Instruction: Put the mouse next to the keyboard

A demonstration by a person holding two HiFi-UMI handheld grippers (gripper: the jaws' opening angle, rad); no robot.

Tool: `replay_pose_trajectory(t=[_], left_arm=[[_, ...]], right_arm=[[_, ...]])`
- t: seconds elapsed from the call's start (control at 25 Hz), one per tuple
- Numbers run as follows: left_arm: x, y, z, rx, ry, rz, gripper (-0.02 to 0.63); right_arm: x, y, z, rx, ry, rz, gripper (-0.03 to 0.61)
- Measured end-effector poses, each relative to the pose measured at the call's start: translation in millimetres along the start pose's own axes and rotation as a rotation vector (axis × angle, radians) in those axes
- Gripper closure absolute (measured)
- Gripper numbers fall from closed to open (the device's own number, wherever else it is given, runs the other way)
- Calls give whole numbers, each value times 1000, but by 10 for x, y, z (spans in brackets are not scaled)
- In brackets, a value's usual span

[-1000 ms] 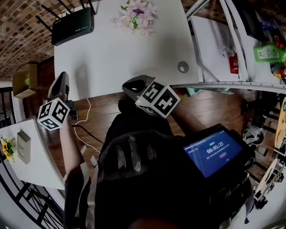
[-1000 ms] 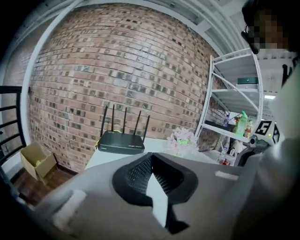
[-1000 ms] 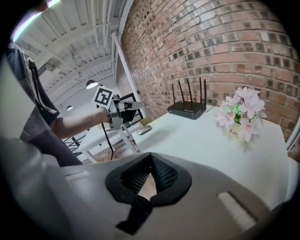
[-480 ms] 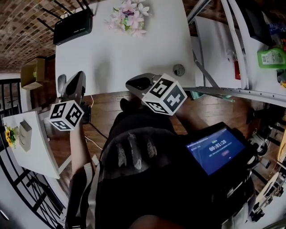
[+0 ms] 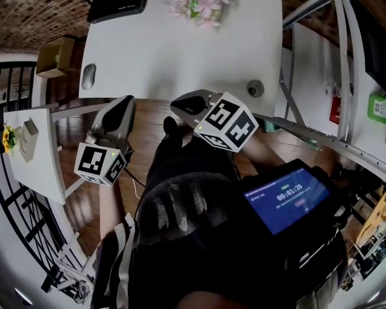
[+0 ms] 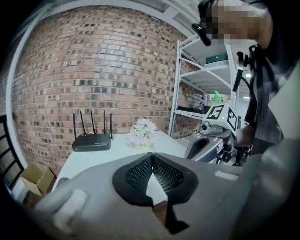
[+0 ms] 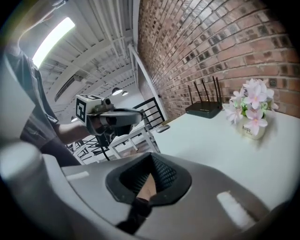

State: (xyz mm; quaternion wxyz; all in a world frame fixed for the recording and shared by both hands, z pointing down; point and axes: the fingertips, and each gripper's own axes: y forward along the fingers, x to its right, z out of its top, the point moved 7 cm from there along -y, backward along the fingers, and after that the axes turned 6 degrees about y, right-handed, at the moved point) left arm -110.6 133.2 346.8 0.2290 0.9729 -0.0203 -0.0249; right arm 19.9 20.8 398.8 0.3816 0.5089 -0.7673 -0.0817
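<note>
– White bench [image 5: 181, 60] runs across the top of the head view, with wood floor below it. Where's the mouse?
– Upper left of that frame. The mouse [image 5: 88, 76] lies flat on the bench near its left edge, with bare top around it. No view shows a keyboard, so it isn't beside one that I can see.
– And the claws?
– The left claw [image 5: 123, 104] hangs at the bench's near edge, below and right of the mouse, jaws together with nothing between them. The right claw [image 5: 181, 104], at mid-frame, is likewise closed and empty.
– How would you take it well?
– I'd judge the left claw the nearer. It would have to open wider than the mouse, come in low over the near edge and close on the two long sides. The shell looks smooth and rounded, so a shallow pinch could let it slip out.
– Anything in the way?
– Little. Going from far left, there's a small side bench [image 5: 42, 163], a cardboard box [image 5: 57, 54], a router [image 5: 117, 5] at the top, flowers [image 5: 205, 9], a round grommet [image 5: 255, 88] and shelving [image 5: 344, 72]. All of them stand well apart from the mouse.
</note>
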Motion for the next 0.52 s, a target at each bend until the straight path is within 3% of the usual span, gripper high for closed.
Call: replay_pose_trajectory(t=[0.16,0.52], left_arm=[[-85,-272,49,36,72,12,612],[-701,-920,-147,174,96,-63,611]], right_arm=[[-219,193,228,-2,-94,-7,572],[-949,1027,969,-62,-423,-92,572]])
